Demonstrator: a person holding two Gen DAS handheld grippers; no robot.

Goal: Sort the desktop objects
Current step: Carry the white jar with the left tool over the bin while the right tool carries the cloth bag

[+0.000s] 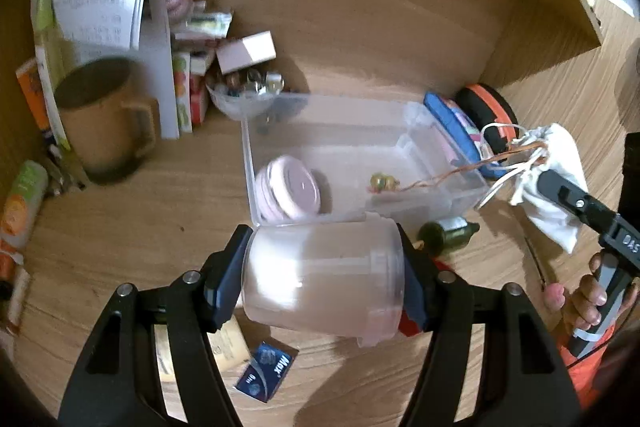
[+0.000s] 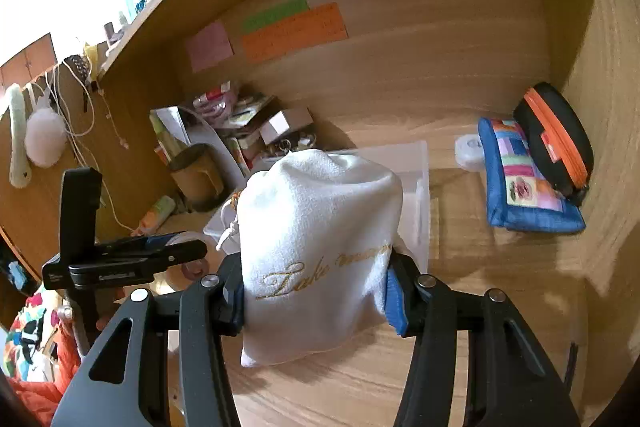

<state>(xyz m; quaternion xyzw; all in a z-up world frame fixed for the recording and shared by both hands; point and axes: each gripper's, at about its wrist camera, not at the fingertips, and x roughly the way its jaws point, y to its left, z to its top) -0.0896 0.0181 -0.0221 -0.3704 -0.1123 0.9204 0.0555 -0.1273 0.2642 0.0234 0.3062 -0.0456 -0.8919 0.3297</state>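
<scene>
My left gripper (image 1: pixel 324 277) is shut on a translucent plastic jar (image 1: pixel 320 279) lying on its side, just in front of the clear plastic bin (image 1: pixel 416 115). The bin holds a pink round lid (image 1: pixel 290 193) and a small beaded charm (image 1: pixel 384 183) on a brown cord. My right gripper (image 2: pixel 316 291) is shut on a white drawstring pouch (image 2: pixel 320 227) with gold lettering and holds it above the desk, right of the bin. The pouch (image 1: pixel 554 183) and right gripper also show in the left wrist view. The left gripper's body (image 2: pixel 120 263) shows in the right wrist view.
A brown mug (image 1: pixel 104 119), papers and small boxes crowd the back left. A bowl of trinkets (image 1: pixel 248 91) sits behind the bin. A blue patchwork pouch (image 2: pixel 528 179) and black-orange case (image 2: pixel 556 139) lie right. A green bottle (image 1: pixel 448 233) and blue packet (image 1: pixel 266 371) lie near me.
</scene>
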